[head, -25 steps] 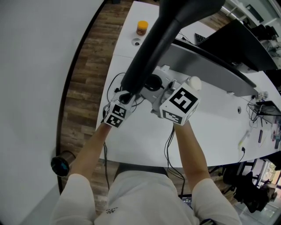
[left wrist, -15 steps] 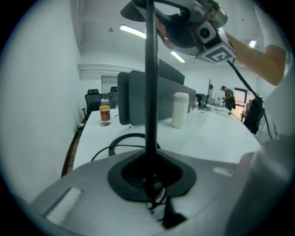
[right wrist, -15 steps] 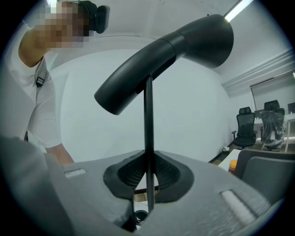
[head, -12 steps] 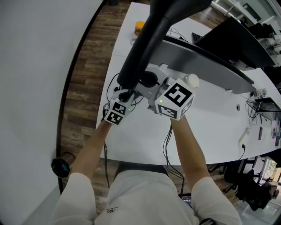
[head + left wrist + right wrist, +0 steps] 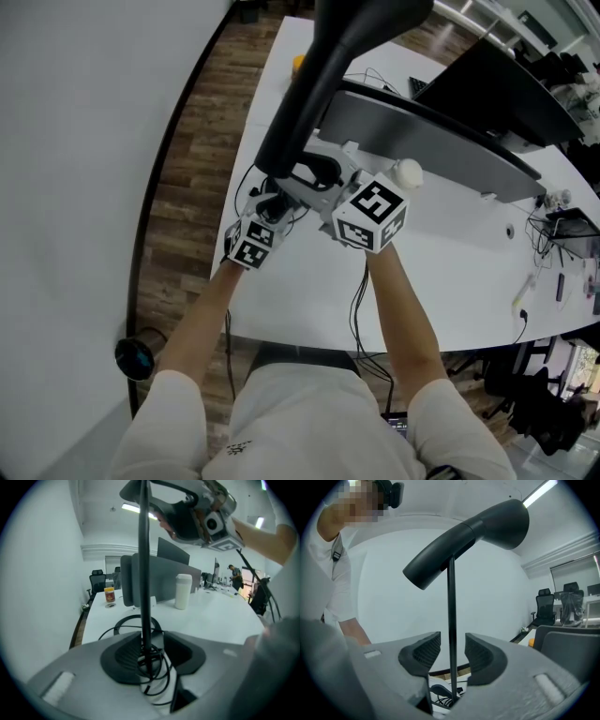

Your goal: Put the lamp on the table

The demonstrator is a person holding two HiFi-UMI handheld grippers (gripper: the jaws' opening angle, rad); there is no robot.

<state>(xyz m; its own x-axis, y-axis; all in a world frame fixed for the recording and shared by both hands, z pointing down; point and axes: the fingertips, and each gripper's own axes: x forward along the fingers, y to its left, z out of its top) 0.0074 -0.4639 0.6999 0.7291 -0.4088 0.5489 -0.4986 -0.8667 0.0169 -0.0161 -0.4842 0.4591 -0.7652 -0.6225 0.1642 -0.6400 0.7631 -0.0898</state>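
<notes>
The lamp (image 5: 319, 84) is standing on the white table (image 5: 309, 300), near its left edge. The left gripper (image 5: 152, 656) and right gripper (image 5: 452, 656) have just been opening and are gaping wide, its thin stem loose between each pair of jaws. Best they be backing straight off, minding the cord (image 5: 123, 623).

A lamp (image 5: 317, 94) stands on the table (image 5: 450, 272) near its left edge. A monitor (image 5: 431, 131) sits just behind, a bottle (image 5: 183, 591) right of the lamp, and farther off, possibly a jar (image 5: 109, 595).
</notes>
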